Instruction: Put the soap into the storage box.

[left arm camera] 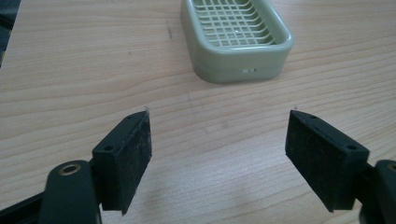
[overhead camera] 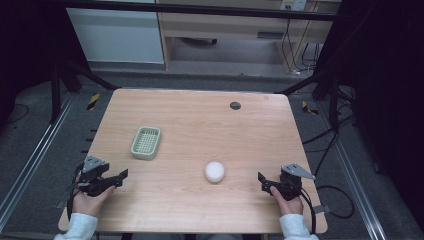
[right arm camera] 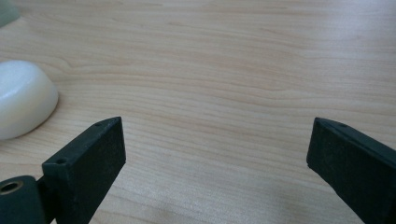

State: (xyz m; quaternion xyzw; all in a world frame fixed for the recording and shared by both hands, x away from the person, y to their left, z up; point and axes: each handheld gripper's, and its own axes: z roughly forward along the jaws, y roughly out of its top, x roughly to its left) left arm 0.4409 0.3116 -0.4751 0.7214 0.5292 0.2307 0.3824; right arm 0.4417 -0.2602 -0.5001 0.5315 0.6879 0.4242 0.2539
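Note:
A pale green soap dish (overhead camera: 146, 142) with a slotted grid floor sits on the left half of the wooden table (overhead camera: 200, 120); it has nothing in it. A white rounded bar of soap (overhead camera: 214, 171) lies near the table's middle front. My left gripper (overhead camera: 120, 176) rests at the front left, open, its jaws wide apart over bare wood, with the soap dish (left arm camera: 236, 37) ahead of it. At the front right my right gripper (overhead camera: 262, 181) is open too, and the soap (right arm camera: 21, 99) lies off to its left, outside the jaws.
A small dark round grommet (overhead camera: 235, 105) is set in the table near its far edge. Black cables (overhead camera: 330, 195) trail off the right side. Beyond the table stand a wooden desk (overhead camera: 225, 25) and dark frame rails.

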